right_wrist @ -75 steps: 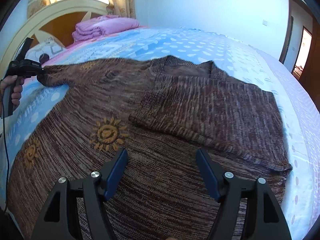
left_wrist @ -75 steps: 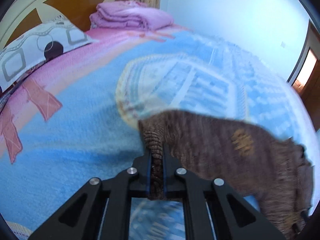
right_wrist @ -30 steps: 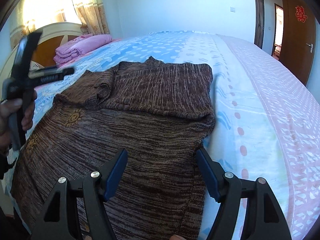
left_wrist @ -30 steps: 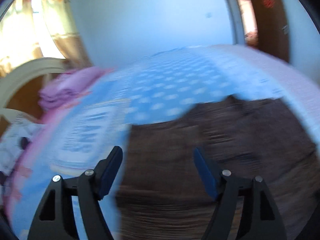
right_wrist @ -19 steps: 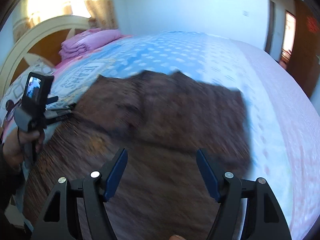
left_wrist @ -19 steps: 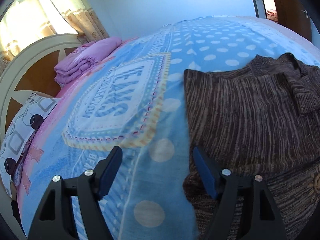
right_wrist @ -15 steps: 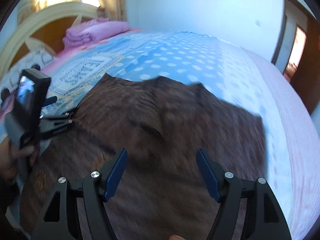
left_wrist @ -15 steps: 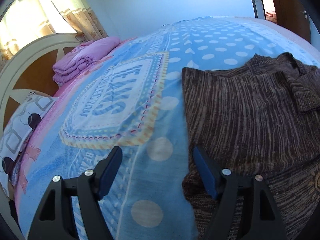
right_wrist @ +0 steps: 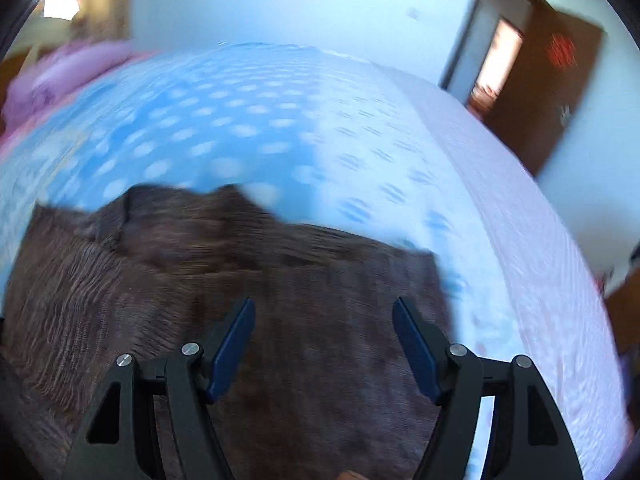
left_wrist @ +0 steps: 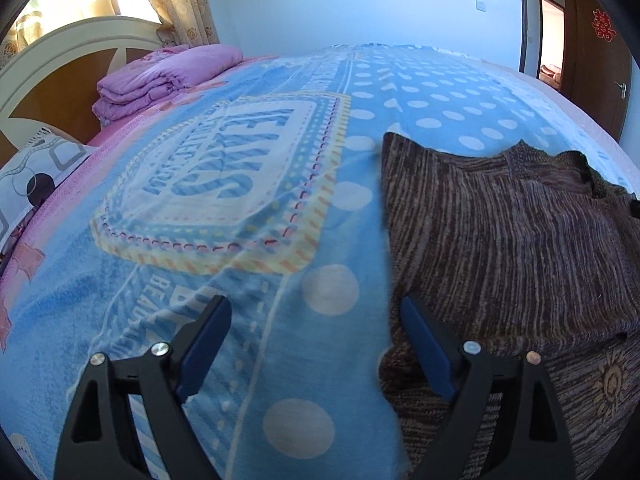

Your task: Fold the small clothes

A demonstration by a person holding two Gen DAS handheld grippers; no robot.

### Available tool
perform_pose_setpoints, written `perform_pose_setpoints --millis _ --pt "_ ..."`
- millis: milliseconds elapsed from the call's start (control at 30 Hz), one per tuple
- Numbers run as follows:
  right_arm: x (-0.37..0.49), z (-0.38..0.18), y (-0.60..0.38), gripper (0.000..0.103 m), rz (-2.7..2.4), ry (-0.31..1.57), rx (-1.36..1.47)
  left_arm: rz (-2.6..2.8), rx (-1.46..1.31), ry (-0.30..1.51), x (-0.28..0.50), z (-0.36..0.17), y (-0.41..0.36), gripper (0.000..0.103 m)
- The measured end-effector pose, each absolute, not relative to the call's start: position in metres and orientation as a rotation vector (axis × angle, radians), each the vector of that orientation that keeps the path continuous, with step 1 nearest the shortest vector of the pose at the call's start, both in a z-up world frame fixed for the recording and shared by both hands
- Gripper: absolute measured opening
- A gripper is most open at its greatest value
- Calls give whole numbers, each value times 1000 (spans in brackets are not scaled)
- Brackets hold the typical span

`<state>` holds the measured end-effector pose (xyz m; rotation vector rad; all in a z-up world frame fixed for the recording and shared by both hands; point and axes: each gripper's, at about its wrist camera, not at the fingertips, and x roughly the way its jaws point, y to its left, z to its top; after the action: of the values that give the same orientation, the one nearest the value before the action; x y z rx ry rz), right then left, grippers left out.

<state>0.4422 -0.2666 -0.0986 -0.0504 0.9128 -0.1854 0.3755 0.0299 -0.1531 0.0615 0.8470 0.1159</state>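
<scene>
Left wrist view: the left gripper (left_wrist: 316,344) is held low over a bed (left_wrist: 224,184) covered by a blue dotted blanket, its jaws spread wide with nothing between them. Those jaws have just been opening further; a few seconds ago a sleeve of the brown knitted sweater (left_wrist: 500,232) was pinched there. That sleeve is now seen laid across the sweater's body, which lies flat on the bed, its left edge just beside the right-hand finger (left_wrist: 426,350).

In the blurred right wrist view, the right gripper (right_wrist: 322,346) is poised over the sweater (right_wrist: 248,280), jaws spread and empty, as they were a second ago.

With both sleeves apparently folded inward, the next step is judged to be grasping an edge for the lengthwise fold. A folded pink quilt (left_wrist: 160,76) is seen by the headboard.
</scene>
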Motion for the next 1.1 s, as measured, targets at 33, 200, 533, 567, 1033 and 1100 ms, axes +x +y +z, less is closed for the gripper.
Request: perform_pose_setpoints --millis 33,200,533,567,1033,1100 --pt "437 -96 -273 71 -161 907 -18 116 62 846 375 -153 31 90" --pt "394 -97 -263 71 39 900 78 120 85 816 370 -148 27 90" --pt "350 -126 -230 72 113 857 58 -2 160 716 384 -111 -9 93" --pt "350 -123 -232 72 109 842 67 7 194 728 391 -115 -16 93" --pt "341 -131 -259 72 113 803 161 229 269 875 411 -153 0 103" --pt "340 -131 -261 72 117 797 177 255 265 871 410 -154 2 103"
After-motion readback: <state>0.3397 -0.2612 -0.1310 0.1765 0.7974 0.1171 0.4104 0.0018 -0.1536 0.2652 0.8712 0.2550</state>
